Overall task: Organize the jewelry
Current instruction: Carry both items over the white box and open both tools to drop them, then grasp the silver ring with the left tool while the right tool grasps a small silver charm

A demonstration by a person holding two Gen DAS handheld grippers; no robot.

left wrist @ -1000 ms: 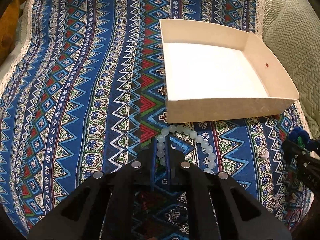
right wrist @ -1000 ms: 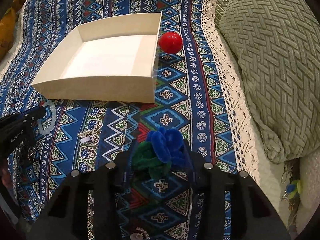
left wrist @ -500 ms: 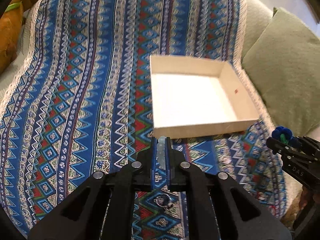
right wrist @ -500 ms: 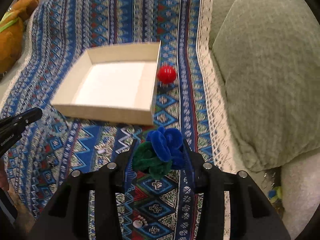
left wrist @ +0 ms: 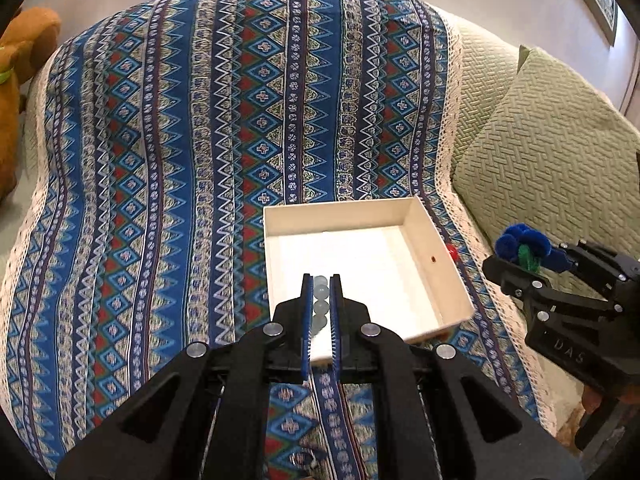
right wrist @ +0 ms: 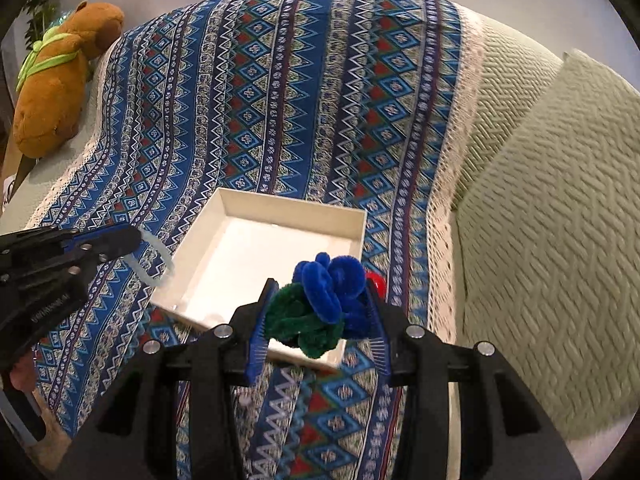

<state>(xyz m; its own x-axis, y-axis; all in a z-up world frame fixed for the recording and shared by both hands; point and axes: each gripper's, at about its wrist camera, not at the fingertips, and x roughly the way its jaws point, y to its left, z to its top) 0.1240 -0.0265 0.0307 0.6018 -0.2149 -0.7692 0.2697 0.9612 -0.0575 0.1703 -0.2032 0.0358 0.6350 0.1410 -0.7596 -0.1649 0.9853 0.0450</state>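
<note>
My left gripper [left wrist: 320, 284] is shut on a pale bead bracelet [left wrist: 320, 300] and holds it in the air above the near edge of the white open box [left wrist: 424, 236]. In the right wrist view the bracelet [right wrist: 158, 258] hangs in a loop from the left gripper [right wrist: 134, 238], left of the box [right wrist: 288, 210]. My right gripper [right wrist: 320, 300] is shut on a blue and green fuzzy flower piece [right wrist: 324, 304], held above the box's near right corner. The flower [left wrist: 522, 246] also shows at the right of the left wrist view, in the right gripper [left wrist: 520, 256].
The box lies on a blue patterned cloth [left wrist: 180, 160] over a sofa. A red ball [right wrist: 376, 282] sits by the box's right side. A green cushion [right wrist: 560, 220] is at the right; a brown plush toy [right wrist: 60, 80] at the far left. Small items [left wrist: 308, 458] lie on the cloth below.
Both grippers have risen from the cloth with their items and moved over the box. The bracelet left the cloth and now hangs from the left gripper.
</note>
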